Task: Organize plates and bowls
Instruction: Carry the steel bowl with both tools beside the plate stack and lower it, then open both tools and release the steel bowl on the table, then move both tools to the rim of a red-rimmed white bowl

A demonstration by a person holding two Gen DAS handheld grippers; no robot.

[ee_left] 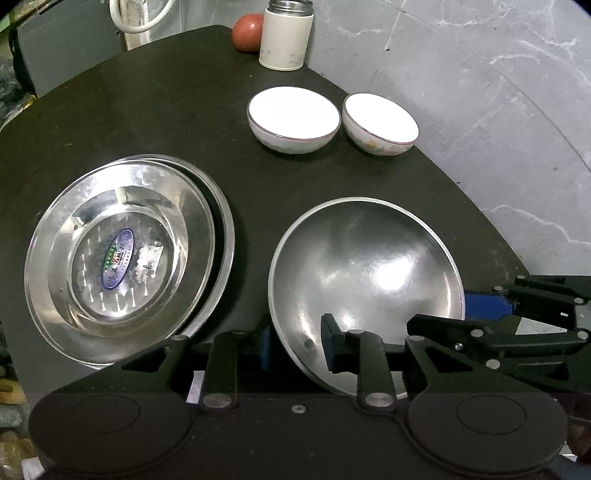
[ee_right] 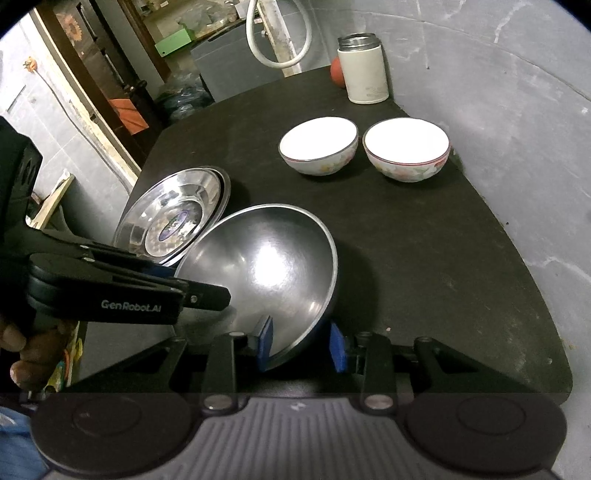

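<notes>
Where grey walls meet, black table (ee_left: 147, 110)

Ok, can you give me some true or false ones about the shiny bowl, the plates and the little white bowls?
1. The big shiny steel bowl is gripped at its rim by both grippers. True: the left gripper and the right gripper each have a finger on either side of the rim.
2. The two white flowered ceramic bowls are stacked. False: they stand side by side on the black table.
3. The round steel plates lie nested, with a sticker in the top one. True.
4. The cream flask lies on its side. False: it stands upright near the wall.
5. A reddish round fruit sits inside the steel bowl. False: it is beside the flask.
</notes>
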